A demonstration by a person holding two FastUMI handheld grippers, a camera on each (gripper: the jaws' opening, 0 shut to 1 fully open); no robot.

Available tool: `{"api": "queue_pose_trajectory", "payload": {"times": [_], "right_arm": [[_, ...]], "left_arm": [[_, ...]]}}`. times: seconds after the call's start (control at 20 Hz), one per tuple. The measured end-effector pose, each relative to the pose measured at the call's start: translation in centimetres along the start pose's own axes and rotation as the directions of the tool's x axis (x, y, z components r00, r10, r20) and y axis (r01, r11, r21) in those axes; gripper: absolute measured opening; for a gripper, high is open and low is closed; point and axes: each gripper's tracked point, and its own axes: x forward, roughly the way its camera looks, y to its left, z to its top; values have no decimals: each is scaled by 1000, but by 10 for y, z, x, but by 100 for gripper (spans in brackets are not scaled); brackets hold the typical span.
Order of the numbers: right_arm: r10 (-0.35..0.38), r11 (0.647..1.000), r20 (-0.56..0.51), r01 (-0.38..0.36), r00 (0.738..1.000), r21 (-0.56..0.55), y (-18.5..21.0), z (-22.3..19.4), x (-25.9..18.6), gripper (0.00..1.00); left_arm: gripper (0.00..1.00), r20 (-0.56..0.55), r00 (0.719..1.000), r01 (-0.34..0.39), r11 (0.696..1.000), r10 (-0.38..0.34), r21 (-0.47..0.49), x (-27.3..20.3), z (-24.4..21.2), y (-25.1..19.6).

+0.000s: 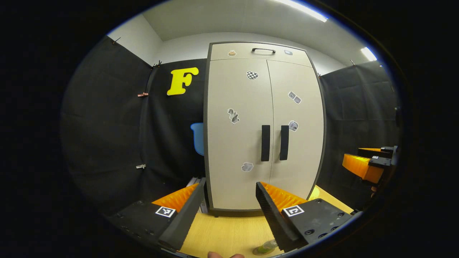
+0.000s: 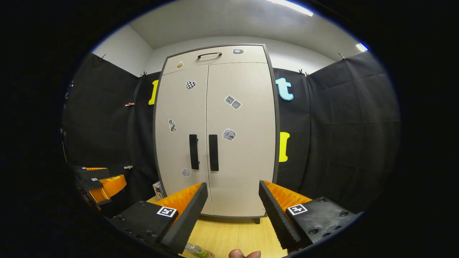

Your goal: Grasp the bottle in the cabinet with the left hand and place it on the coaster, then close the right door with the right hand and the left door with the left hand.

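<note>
The beige cabinet (image 1: 236, 107) stands on the wooden table (image 1: 229, 229) with both doors shut and the two dark handles (image 1: 274, 142) side by side. My left gripper (image 1: 230, 183) is open and empty in front of the left door. At the lower edge of the left gripper view, a clear bottle (image 1: 267, 246) with greenish contents stands on a round coaster (image 1: 257, 252). In the right gripper view the cabinet (image 2: 236, 143) is closed too. My right gripper (image 2: 233, 184) hangs open before its right door, with the bottle (image 2: 194, 248) low on the left.
The right gripper (image 1: 369, 163) shows at the far right, the left gripper (image 2: 98, 181) at the far left. A small box (image 2: 157, 189) leans beside the cabinet's left side. Fingertips of a hand (image 2: 244, 253) peek in at the bottom.
</note>
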Motion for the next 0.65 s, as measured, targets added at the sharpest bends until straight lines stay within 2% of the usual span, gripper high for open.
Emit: {"api": "queue_pose_trajectory", "payload": {"times": [0.65], "right_arm": [[-51, 999, 4, 51, 999, -1, -21, -1, 5, 95]], "left_arm": [[93, 25, 999, 27, 999, -27, 20, 11, 9, -19]]}}
